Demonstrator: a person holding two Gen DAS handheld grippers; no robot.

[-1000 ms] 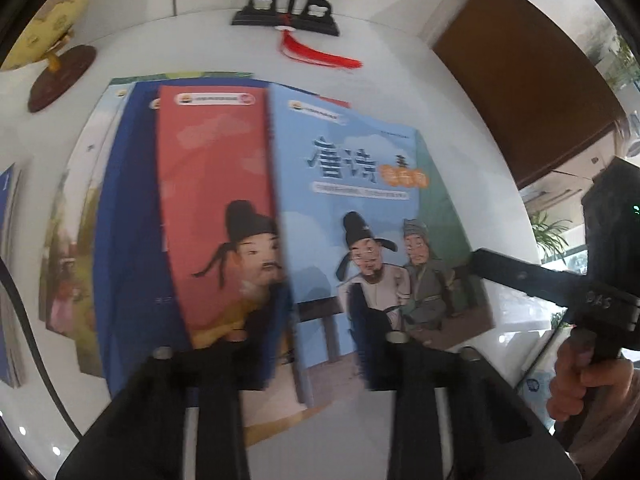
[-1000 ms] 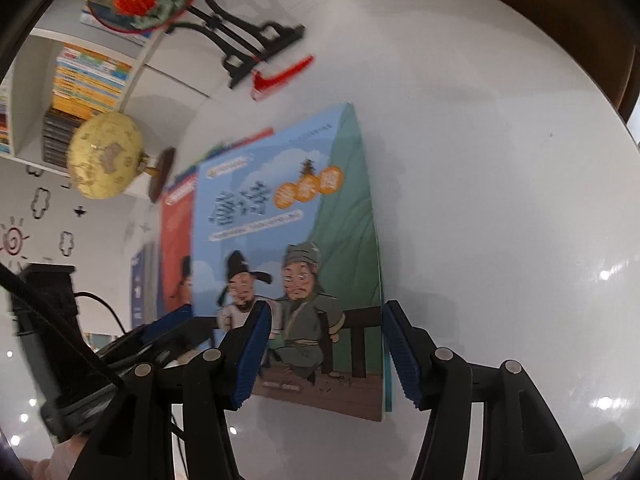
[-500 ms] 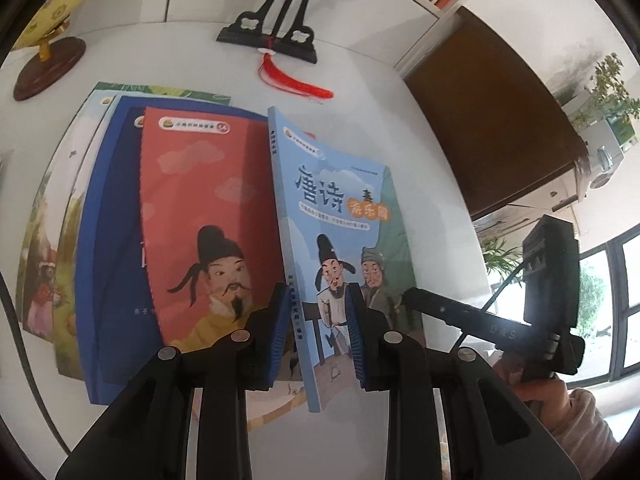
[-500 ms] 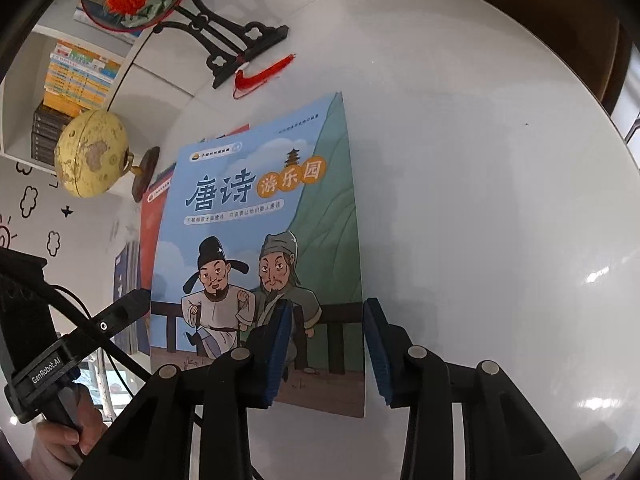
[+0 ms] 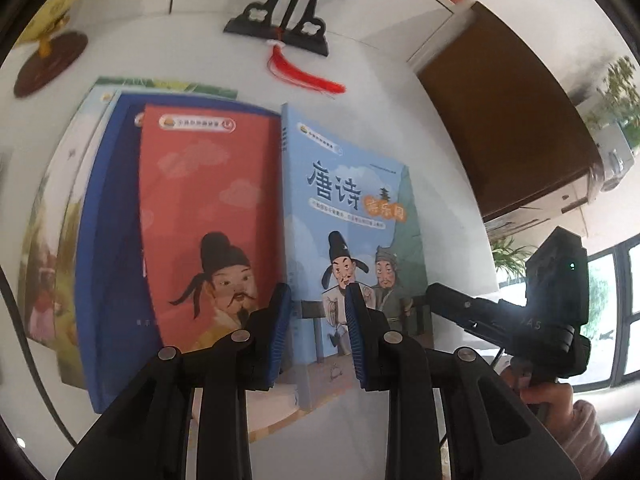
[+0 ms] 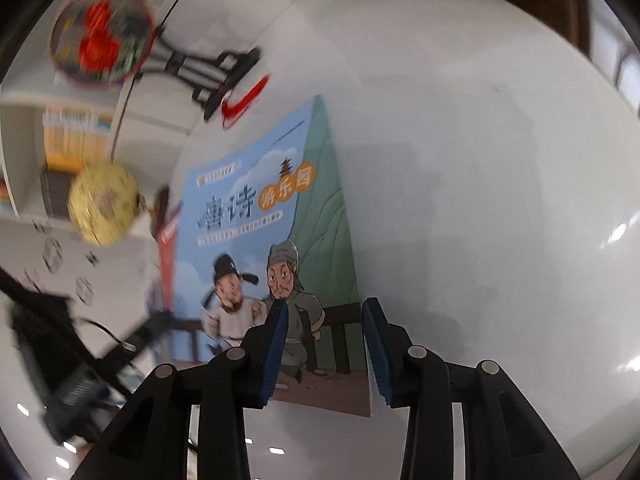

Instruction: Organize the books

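Your left gripper (image 5: 316,328) straddles the spine edge of the light-blue book (image 5: 352,232) at its near end — that edge looks lifted off the white table (image 5: 380,92), the cover tilting down toward the right. The jaws sit narrow with the spine between them; whether the pads actually press on it, you cannot tell from this view.

Your right gripper (image 6: 326,344) sits at the near right corner of the same book (image 6: 256,216), jaws part-spread, one pad over the cover art and the other just past the book's right edge. No clear pinch shows; the view is motion-blurred.

Left of the blue book lies the red book (image 5: 208,216), on top of a dark-blue book (image 5: 108,240) and a green-edged one (image 5: 60,216) — a fanned stack, flat on the table.

At the far side: a black stand (image 5: 288,20) with a red tassel (image 5: 304,72), and a globe (image 6: 104,208) at far left. Your hand (image 5: 548,392) grips the right tool's handle.
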